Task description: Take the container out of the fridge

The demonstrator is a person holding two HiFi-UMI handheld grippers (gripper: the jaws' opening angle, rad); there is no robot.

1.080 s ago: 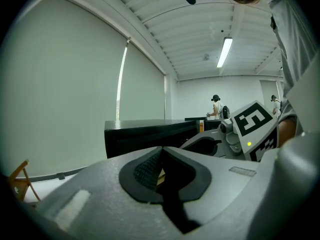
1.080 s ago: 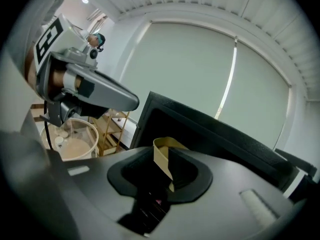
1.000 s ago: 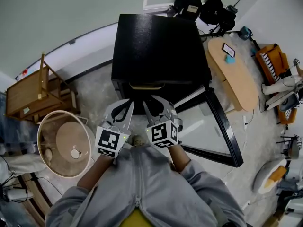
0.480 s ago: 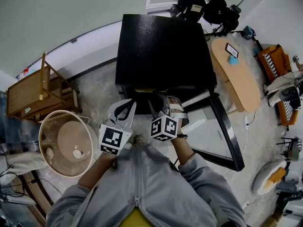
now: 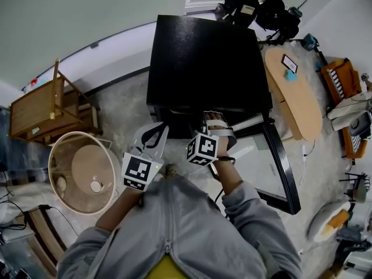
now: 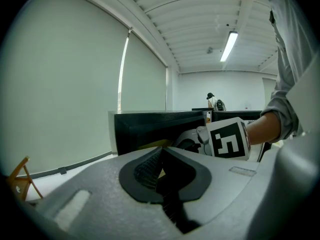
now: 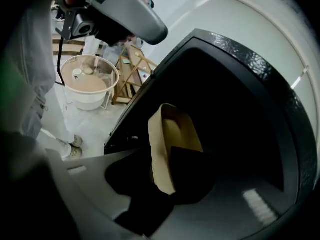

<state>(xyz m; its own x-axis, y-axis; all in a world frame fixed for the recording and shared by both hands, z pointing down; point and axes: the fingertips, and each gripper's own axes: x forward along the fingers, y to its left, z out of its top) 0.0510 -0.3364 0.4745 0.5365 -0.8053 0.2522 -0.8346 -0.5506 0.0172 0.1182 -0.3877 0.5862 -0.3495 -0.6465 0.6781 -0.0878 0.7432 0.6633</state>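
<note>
The fridge [image 5: 203, 63] opens toward the person, its mouth low under the black top; the open door [image 5: 279, 156] walls off the right side; left of the fridge the floor [image 5: 122, 109] lies bare as far as the round tub [image 5: 81, 173] and wooden rack [image 5: 49, 106]; inside, the container [image 7: 167, 139] sits mid-cavity with dark room around it; the right gripper [image 5: 216, 121] fills the mouth's right part, its 2 jaws just opened wide astride the container's near wall; the left gripper [image 5: 158, 130] hangs outside the left corner.

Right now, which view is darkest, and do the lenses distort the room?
Right gripper view: darkest; inside the fridge is almost black, and only the beige container stands out. Left gripper view: bright ceiling lamp, strong fisheye, black corners. Head view: evenly lit, sharp, straight edges bent.
</note>
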